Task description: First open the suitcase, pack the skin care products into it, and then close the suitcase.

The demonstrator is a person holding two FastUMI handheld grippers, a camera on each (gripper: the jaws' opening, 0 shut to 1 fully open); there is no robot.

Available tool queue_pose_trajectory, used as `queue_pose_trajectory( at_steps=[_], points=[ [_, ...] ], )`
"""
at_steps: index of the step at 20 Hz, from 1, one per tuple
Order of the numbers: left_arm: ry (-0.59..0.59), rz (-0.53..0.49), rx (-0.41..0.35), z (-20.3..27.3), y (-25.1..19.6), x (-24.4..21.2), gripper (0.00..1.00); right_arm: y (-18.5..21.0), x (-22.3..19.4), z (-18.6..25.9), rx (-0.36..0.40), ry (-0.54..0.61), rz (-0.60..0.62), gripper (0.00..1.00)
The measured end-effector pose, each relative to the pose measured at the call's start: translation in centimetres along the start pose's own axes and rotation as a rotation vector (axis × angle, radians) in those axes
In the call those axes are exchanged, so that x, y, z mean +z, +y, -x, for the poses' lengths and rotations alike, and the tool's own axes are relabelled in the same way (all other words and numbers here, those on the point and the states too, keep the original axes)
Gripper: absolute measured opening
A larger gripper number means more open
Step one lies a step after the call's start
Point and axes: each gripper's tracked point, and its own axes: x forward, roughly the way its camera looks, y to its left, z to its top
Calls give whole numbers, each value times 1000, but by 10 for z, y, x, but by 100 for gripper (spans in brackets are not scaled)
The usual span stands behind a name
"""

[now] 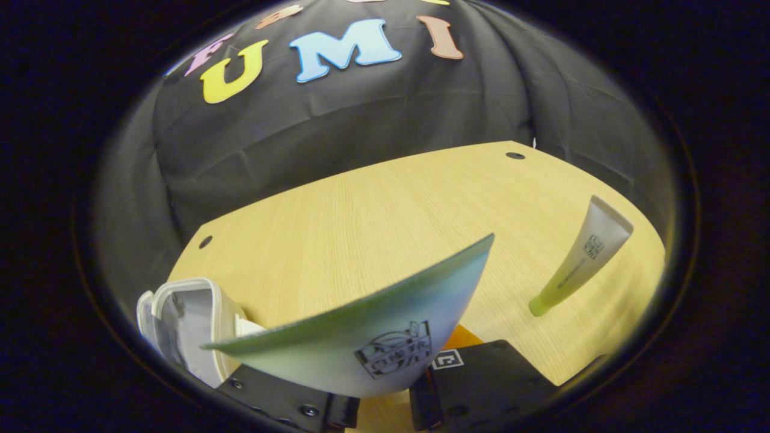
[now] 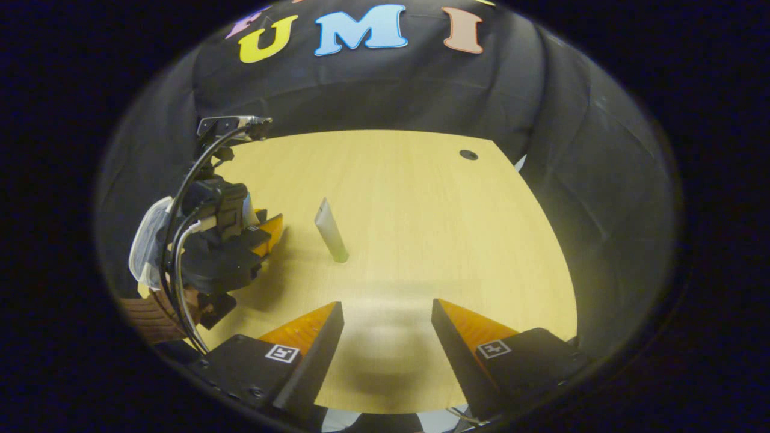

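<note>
My left gripper (image 1: 385, 404) is shut on a green-to-blue skin care tube (image 1: 373, 328), which fills the foreground with its flat crimped end pointing up and right. A second, pale tube (image 1: 580, 258) stands cap-down on the table to the right, also seen as the tube (image 2: 331, 236) in the right gripper view. The small white suitcase (image 1: 180, 319) with a clear panel lies at the left table edge; I cannot tell if it is open. My right gripper (image 2: 388, 337) hovers open above the near table. The left gripper (image 2: 261, 231) sits left of the standing tube.
The light wooden table (image 2: 421, 210) has small dark holes (image 2: 468, 154) near its far corners. Black cloth walls close it in at the back and sides. A hand (image 2: 153, 316) and cables (image 2: 180, 240) ride with the left gripper.
</note>
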Motion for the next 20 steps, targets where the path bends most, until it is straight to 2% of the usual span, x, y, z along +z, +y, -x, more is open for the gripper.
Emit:
queue_pose_trajectory(
  at_steps=[2,5,8,13,17,18,20],
  points=[
    [17,75,4,19,8,-3,45,10,10,-12,25,-17,13,87],
    [5,237,23,73,26,7,45,33,23,-35,77,-29,21,87],
    [-11,370,83,138,62,16,45,54,37,-67,119,-52,9,86],
    [-5,432,257,211,137,5,44,68,63,-134,94,-126,3,85],
    [14,442,324,234,170,-8,44,62,71,-176,18,-146,-24,83],
    [18,439,330,238,176,-12,44,56,78,-179,-14,-179,-27,66],
    [30,438,342,244,187,-21,44,57,80,-180,-12,-178,-61,24]
  ],
)
